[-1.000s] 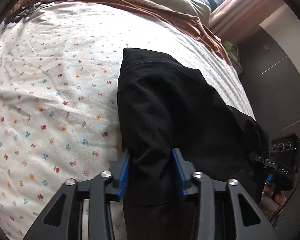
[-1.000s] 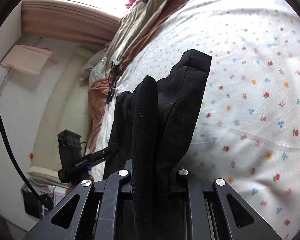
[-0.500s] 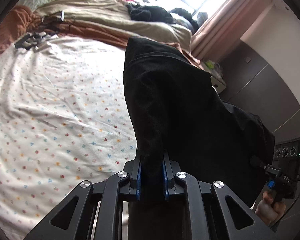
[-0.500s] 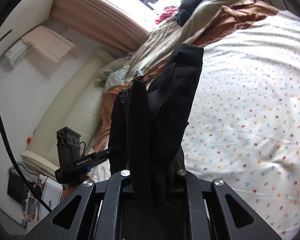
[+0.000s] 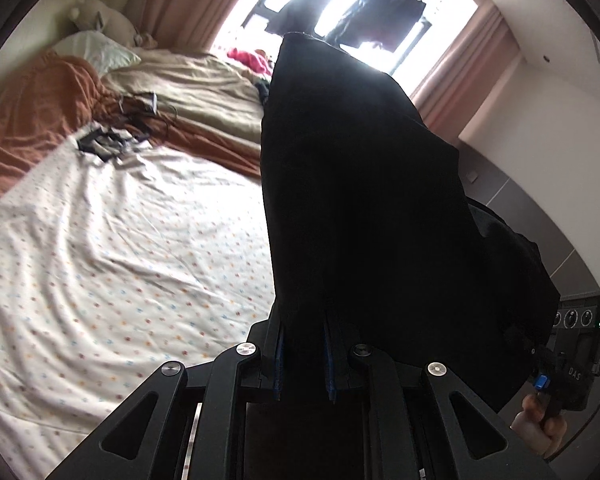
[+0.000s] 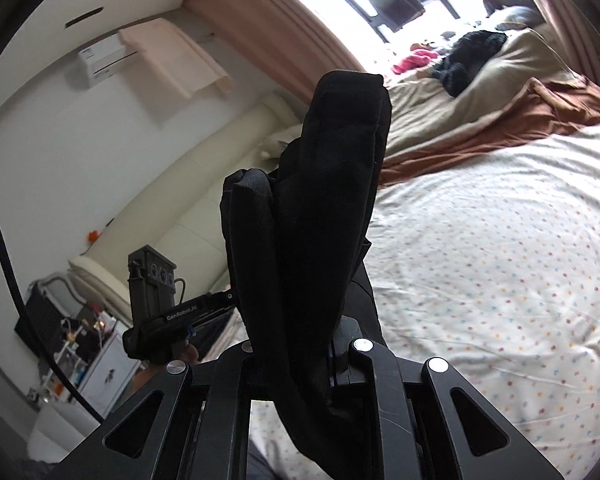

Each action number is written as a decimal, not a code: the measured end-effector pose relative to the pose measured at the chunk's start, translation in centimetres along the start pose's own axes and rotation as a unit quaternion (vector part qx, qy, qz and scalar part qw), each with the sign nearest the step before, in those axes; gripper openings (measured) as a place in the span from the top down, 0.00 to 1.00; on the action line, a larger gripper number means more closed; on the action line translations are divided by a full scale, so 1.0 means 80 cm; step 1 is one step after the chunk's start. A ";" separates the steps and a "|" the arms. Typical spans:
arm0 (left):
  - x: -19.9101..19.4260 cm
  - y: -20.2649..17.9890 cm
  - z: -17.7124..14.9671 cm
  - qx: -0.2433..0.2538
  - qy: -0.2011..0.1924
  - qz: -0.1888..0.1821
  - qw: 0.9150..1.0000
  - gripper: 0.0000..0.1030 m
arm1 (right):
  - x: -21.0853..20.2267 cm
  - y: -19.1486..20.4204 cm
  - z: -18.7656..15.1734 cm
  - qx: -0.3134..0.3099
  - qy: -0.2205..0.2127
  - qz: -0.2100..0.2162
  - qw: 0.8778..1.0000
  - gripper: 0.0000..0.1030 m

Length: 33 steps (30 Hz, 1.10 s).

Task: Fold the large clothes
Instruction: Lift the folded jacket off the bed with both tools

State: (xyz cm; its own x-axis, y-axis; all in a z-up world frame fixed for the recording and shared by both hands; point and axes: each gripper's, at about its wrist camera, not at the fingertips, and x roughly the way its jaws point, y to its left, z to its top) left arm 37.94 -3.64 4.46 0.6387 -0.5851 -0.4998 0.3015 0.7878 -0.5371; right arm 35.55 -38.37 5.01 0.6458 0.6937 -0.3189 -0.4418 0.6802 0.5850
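Left wrist view: large black fabric garment [image 5: 360, 200] clamped in left gripper [image 5: 304, 360], jaws just closed on it; held above floral bedsheet [image 5: 120, 260]. Right gripper [image 6: 296, 360] pinched on other bunched edge, prob. to spread garment for folding.

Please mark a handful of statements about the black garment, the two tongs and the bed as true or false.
1. The left tongs are shut on the black fabric garment. True.
2. The right tongs hang open and hold nothing. False: they too clamp the black garment.
3. The white bedsheet with small coloured flowers is bare where the garment hangs in front of it. True.
4. The garment lies flat on the sheet. False: it is held up in the air between both tongs.
5. A crumpled rust-brown blanket lies beyond the sheet. True.
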 end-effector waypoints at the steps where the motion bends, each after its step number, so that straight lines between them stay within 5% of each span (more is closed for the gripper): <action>1: -0.016 0.003 0.005 -0.002 -0.008 0.002 1.000 0.85 | 0.005 0.017 0.004 -0.008 0.000 0.004 1.000 0.86; 23: -0.316 0.164 0.073 -0.024 -0.120 0.097 0.988 0.85 | 0.179 0.278 -0.023 -0.080 0.054 0.121 0.988 0.86; 33: -0.434 0.270 0.096 -0.036 -0.154 0.180 0.971 0.85 | 0.305 0.395 -0.066 -0.104 0.104 0.178 0.973 0.86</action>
State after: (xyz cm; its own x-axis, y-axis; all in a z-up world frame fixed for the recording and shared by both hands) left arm 27.72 35.19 15.39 0.8780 -0.1798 -0.4436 -0.0246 0.9086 -0.4170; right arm 34.10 1.30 11.75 0.2985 0.9121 -0.2810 -0.7452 0.4067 0.5285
